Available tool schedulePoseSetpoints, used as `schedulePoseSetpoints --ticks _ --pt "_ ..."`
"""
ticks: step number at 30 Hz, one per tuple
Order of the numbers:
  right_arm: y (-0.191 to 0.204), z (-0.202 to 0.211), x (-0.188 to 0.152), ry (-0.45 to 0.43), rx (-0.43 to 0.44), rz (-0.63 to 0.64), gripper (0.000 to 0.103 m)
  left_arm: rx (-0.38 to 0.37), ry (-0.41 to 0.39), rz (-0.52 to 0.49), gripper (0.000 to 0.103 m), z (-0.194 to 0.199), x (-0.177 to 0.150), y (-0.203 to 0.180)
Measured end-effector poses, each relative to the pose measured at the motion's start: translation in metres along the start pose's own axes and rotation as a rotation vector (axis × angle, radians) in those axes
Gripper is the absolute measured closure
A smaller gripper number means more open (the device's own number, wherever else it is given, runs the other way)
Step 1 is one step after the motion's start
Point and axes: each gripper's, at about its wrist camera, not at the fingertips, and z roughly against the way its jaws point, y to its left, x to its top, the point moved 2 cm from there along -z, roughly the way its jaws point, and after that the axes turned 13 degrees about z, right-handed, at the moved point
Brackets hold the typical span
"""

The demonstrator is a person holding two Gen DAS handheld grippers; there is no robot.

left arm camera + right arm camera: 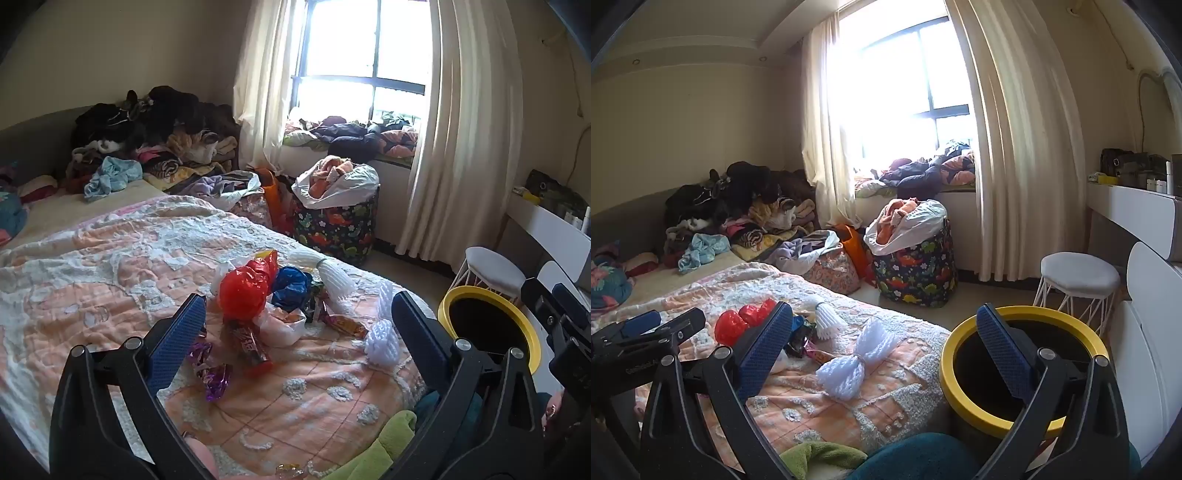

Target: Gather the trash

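Trash lies in a loose heap on the bed's quilt (pixel 110 266), seen from the left wrist view just past the left gripper (pixel 297 314): a red plastic bag (pixel 243 290) at 12 o'clock of the heap, a blue bag (pixel 291 286) touching it at 3 o'clock, a brown candy wrapper (pixel 251 345) at 6 o'clock, a purple foil wrapper (pixel 212 373) near the left finger, and a white foam net (pixel 382 341) toward 4 o'clock. The gripper's fingers stand wide apart and hold nothing. The yellow-rimmed bin (pixel 532 332) sits off the bed's corner at 3 o'clock, beside a white stool (pixel 495 267). A dinosaur-print hamper (pixel 336 229) stands under the window.

From the right wrist view, the right gripper (pixel 884 325) is likewise spread wide and empty, its right finger over the bin's yellow rim (pixel 947 369). The foam net (pixel 857 354) lies on the quilt between the fingers, the red bag (pixel 733 326) at 10 o'clock, partly behind the left finger. The left gripper (pixel 650 328) shows at 9 o'clock.
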Motion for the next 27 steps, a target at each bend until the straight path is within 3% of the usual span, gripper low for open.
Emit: schedulePoseSetpoints --ticks 27 --pt "0.0006 -0.0009 -0.0016 0.004 -0.008 0.004 0.006 -0.016 -0.019 0.001 0.010 -0.0004 0.0028 -0.0043"
